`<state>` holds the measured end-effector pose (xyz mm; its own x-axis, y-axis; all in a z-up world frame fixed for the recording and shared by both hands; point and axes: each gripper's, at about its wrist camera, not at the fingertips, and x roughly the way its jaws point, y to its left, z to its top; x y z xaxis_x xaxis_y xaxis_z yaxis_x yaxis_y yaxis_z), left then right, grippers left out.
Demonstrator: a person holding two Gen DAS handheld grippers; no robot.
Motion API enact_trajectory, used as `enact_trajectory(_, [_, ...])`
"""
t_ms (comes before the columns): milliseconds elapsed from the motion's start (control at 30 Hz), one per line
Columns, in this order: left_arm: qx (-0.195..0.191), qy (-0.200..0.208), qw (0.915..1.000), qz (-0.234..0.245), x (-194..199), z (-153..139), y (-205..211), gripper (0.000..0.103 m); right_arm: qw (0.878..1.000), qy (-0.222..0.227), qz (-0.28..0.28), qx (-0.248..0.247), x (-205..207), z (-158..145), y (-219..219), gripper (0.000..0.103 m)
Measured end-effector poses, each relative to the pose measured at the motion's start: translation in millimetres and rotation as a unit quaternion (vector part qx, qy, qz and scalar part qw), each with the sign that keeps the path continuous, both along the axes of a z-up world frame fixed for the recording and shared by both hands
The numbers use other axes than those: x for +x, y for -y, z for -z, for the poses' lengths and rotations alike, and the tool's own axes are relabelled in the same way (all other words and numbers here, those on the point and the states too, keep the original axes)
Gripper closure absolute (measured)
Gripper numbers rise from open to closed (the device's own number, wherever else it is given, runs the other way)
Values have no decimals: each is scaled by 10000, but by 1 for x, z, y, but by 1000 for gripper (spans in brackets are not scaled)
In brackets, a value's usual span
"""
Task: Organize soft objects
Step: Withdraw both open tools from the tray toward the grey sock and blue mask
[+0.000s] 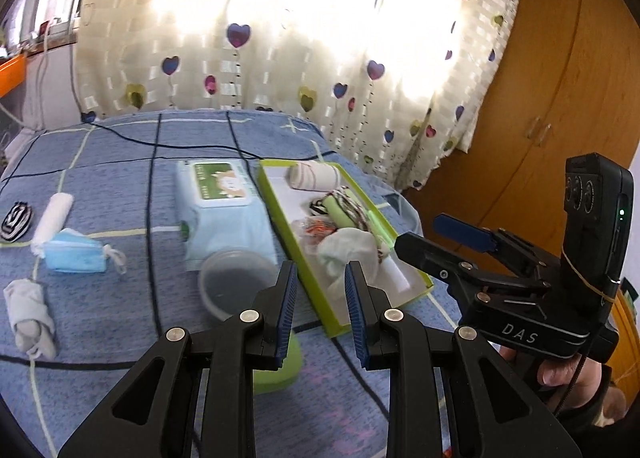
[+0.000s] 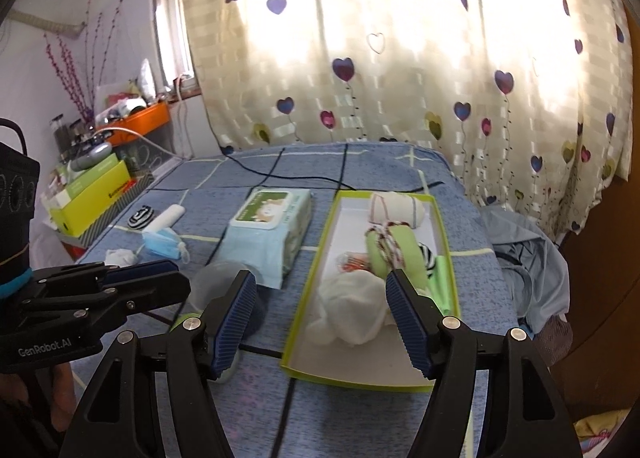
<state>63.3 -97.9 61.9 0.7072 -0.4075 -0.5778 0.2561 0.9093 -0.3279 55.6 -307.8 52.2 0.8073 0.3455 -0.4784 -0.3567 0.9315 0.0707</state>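
Note:
A green-rimmed box lies on the blue bed and holds a striped roll, a green roll, and a white cloth. Loose on the bed at left lie a blue face mask, a white roll, a striped black-white sock and a grey cloth bundle. My left gripper is open and empty, above the box's near-left edge. My right gripper is open and empty, over the box's near end.
A wet-wipes pack lies left of the box. A clear round lid sits on a green container near my left fingers. A black cable crosses the bed. Curtain behind, wooden wardrobe at right, cluttered side shelf at left.

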Motion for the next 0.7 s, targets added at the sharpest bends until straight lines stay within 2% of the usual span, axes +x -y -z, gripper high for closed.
enact_trajectory(500, [2, 68, 9981, -610, -14, 3, -56, 77, 9994, 28, -299, -191, -1, -8, -54, 32])
enact_trajectory(700, [44, 100, 9963, -850, -17, 5, -72, 77, 9988, 22, -433, -232, 0, -10, -69, 27])
